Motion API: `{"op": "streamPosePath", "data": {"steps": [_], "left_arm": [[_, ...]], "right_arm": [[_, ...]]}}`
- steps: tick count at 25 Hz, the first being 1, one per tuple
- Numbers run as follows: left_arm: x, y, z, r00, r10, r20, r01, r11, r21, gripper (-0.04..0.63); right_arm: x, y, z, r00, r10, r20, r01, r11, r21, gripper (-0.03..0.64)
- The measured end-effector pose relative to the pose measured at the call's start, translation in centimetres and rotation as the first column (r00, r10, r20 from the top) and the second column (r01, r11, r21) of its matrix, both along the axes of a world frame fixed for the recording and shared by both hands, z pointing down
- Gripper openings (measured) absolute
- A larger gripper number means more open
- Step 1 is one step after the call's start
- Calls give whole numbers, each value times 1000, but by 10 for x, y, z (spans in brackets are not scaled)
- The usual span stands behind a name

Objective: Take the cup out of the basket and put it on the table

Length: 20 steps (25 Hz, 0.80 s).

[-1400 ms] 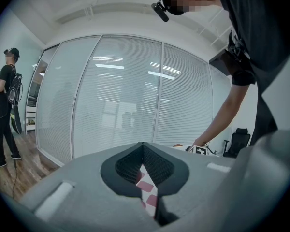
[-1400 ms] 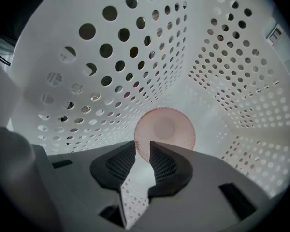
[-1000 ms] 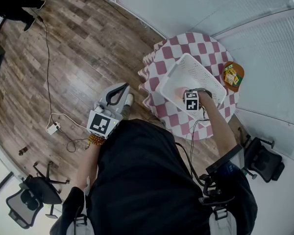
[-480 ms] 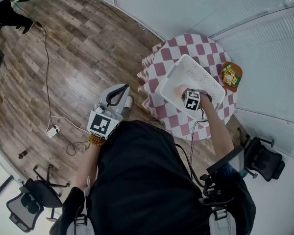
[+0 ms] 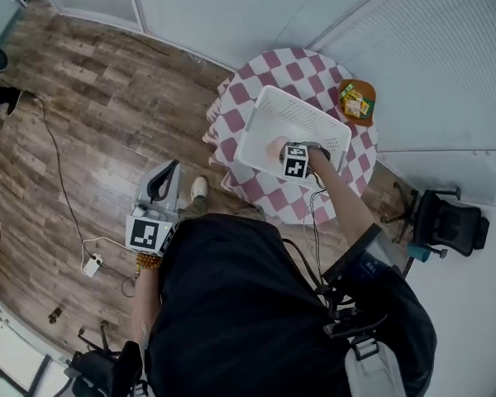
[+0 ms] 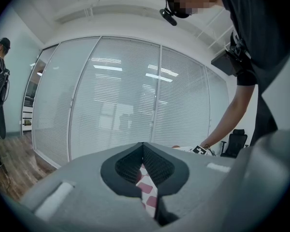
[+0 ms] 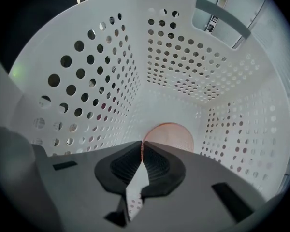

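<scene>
Closing just now, the right tool (image 7: 142, 149) has rolled inside the single basket (image 7: 174, 57) and pinches the wall of the one cup (image 7: 173, 132), half hidden behind its jaws. Left tool (image 6: 143, 151): shut, empty, well apart from the basket.

Orange dish (image 5: 357, 102) heaped with yellow packets, black office chair (image 5: 450, 222) set aside, white power strip (image 5: 91, 265) laid on wood floor (image 5: 83, 139)
</scene>
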<state>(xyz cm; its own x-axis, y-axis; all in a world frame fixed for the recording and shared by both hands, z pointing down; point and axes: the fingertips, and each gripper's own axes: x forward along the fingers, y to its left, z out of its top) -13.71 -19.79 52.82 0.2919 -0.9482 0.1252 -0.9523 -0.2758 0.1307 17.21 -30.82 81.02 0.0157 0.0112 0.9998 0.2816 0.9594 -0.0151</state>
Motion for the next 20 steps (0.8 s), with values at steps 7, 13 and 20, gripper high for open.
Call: {"op": "streamPosePath", "data": {"steps": [7,13,20], "left_arm": [[8,-2,-2,999,33,-1,-33,999,23,3],[17,-3,1,998,66,1,-66,998,12,3],[37,-8,0,993,115,9,-115,993,13,3]], "right_arm": [[-1,-4,-8,1000,27,13,-27,999,22,18],[0,-3,-12,998,50,28,-51,998,34,18],[1,-6,-20,992,99,79,-104,993,49,18]]}}
